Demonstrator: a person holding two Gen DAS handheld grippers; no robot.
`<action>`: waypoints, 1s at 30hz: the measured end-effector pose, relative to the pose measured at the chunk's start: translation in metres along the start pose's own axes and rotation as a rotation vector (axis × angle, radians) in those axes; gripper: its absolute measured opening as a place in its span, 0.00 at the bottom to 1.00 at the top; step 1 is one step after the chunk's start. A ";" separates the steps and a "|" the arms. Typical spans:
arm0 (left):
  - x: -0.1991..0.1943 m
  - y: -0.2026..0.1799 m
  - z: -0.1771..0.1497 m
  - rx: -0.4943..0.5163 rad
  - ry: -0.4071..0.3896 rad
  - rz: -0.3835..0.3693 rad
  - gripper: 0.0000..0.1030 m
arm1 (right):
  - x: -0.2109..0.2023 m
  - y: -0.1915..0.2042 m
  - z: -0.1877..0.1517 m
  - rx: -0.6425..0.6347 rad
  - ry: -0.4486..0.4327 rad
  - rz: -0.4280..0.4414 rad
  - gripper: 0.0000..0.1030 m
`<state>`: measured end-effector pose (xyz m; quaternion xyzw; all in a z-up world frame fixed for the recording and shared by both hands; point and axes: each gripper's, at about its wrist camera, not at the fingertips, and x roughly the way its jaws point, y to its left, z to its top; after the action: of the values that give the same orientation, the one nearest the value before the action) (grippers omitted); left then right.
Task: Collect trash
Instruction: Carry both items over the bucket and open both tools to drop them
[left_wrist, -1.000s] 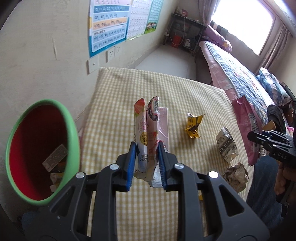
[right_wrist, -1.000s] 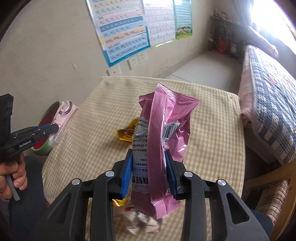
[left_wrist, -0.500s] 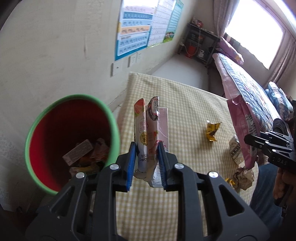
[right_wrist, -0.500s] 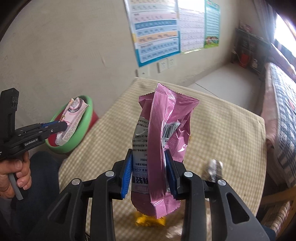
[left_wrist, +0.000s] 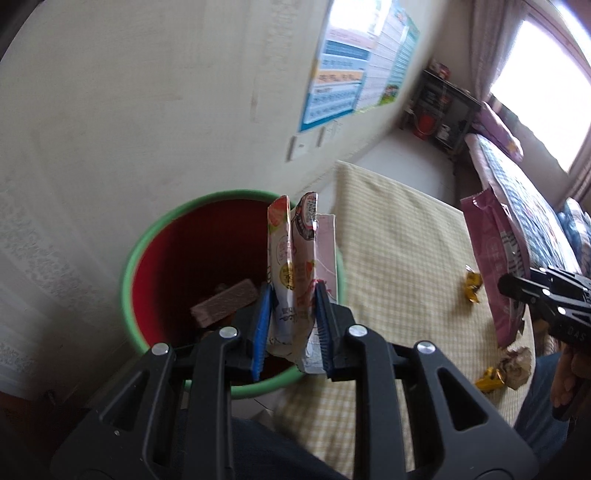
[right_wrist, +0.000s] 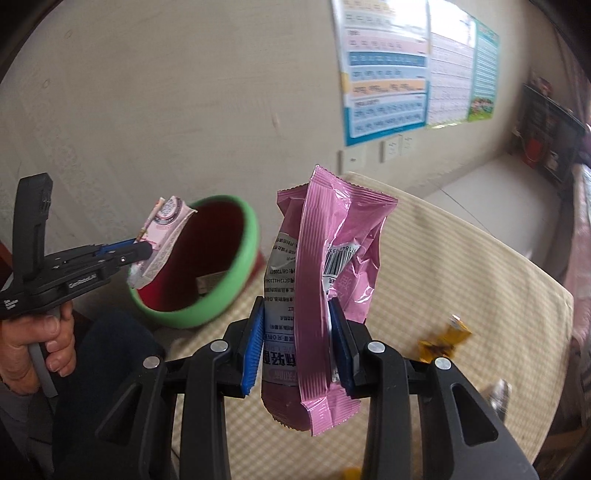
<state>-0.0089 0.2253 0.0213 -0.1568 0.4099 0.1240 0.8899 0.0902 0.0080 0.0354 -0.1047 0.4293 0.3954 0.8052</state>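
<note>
Both hands are swinging away from the tabletop (left_wrist: 402, 236) toward the bin (left_wrist: 140, 240): a second ago the left gripper (left_wrist: 291, 325) was looking down on the checked cloth with the bin off at the left edge, and now the bin's red inside is lying right under its tips. It is pinching a flattened pink-and-white carton (left_wrist: 295, 266), which is hanging over the bin's mouth, so a drop there looks close. The right gripper (right_wrist: 297, 343) is following, clamped on a pink snack bag (right_wrist: 325, 280) that is hovering above the tabletop's corner, short of the green rim. The bin is sitting near the wall and just beside the tabletop's edge, leaving little side room for 2 grippers at once. Yellow wrappers (left_wrist: 472, 284) and crumpled paper (left_wrist: 519, 365) are waiting on the cloth.
</note>
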 end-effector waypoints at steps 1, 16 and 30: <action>0.000 0.004 0.000 -0.010 -0.002 0.007 0.22 | 0.003 0.005 0.003 -0.008 0.002 0.007 0.32; 0.002 0.063 -0.009 -0.148 -0.021 0.053 0.22 | 0.055 0.081 0.044 -0.115 0.030 0.109 0.32; 0.013 0.084 -0.016 -0.244 -0.030 0.064 0.22 | 0.108 0.110 0.060 -0.139 0.083 0.147 0.32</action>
<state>-0.0413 0.2971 -0.0134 -0.2489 0.3832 0.2037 0.8659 0.0812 0.1709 0.0067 -0.1447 0.4406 0.4776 0.7462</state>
